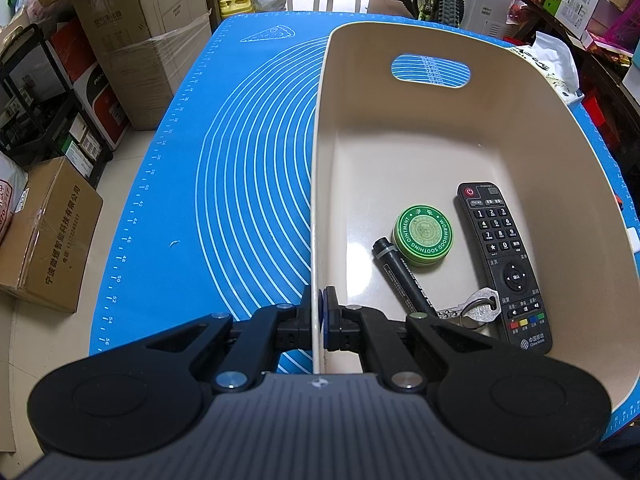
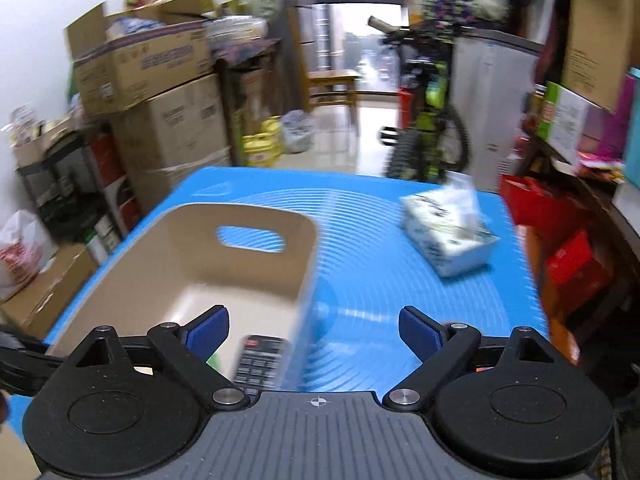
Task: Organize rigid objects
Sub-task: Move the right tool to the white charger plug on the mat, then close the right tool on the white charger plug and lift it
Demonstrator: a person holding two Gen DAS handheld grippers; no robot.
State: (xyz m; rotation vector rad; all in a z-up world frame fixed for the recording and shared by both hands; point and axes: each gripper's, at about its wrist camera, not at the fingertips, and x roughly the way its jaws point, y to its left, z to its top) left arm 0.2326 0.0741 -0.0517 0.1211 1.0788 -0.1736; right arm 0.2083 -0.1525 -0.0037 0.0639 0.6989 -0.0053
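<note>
A beige plastic bin (image 1: 400,128) stands on the blue mat (image 1: 248,160). Inside lie a black remote (image 1: 502,260), a green ointment tin (image 1: 423,236), a black marker (image 1: 402,276) and a key on a ring (image 1: 482,306). My left gripper (image 1: 319,316) is shut on the bin's left wall near its front corner. In the right wrist view my right gripper (image 2: 314,330) is open and empty above the bin's right wall (image 2: 308,280); the remote (image 2: 260,362) shows below it. That view is blurred by motion.
A tissue pack (image 2: 446,232) lies on the mat at the right rear. Cardboard boxes (image 1: 148,40) and a black rack (image 1: 32,92) stand left of the table. A bicycle (image 2: 432,128) and shelves stand behind and right.
</note>
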